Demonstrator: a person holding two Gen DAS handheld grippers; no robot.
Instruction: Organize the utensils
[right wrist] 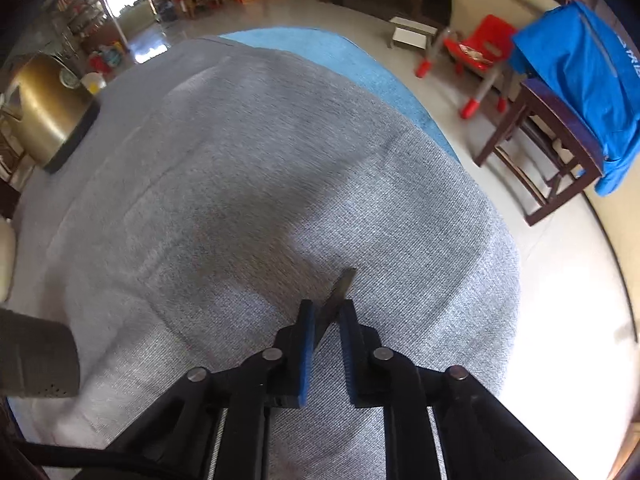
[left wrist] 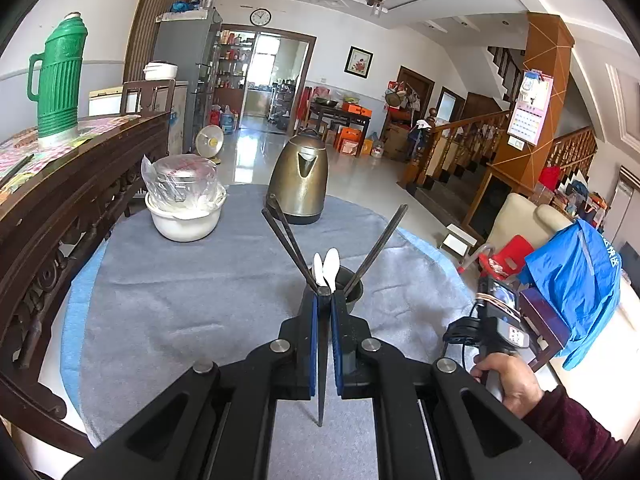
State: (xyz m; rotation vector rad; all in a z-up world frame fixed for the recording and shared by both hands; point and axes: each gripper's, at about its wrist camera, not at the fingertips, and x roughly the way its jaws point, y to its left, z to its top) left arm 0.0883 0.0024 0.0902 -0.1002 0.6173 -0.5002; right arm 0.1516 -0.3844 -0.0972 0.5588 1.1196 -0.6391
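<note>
the left gripper (left wrist: 324, 294) is clenching its fingers on a thin dark chopstick (left wrist: 321, 380) that is running down the centre of the frame between the blue pads, its tip hanging over the grey cloth on the table (left wrist: 180, 312). just past the fingertips a dark cup (left wrist: 354, 290) is holding more chopsticks (left wrist: 380, 244) fanning to left and right, plus white spoons (left wrist: 331, 266). a white bowl (left wrist: 186, 222) and a brass kettle (left wrist: 300, 176) are sitting higher up, leaving open cloth at lower left. in the right wrist view the right gripper (right wrist: 326, 308) is pinching a flat dark utensil end (right wrist: 340, 292), blurred, over bare cloth; the table edge is curving along the right of the frame.
</note>
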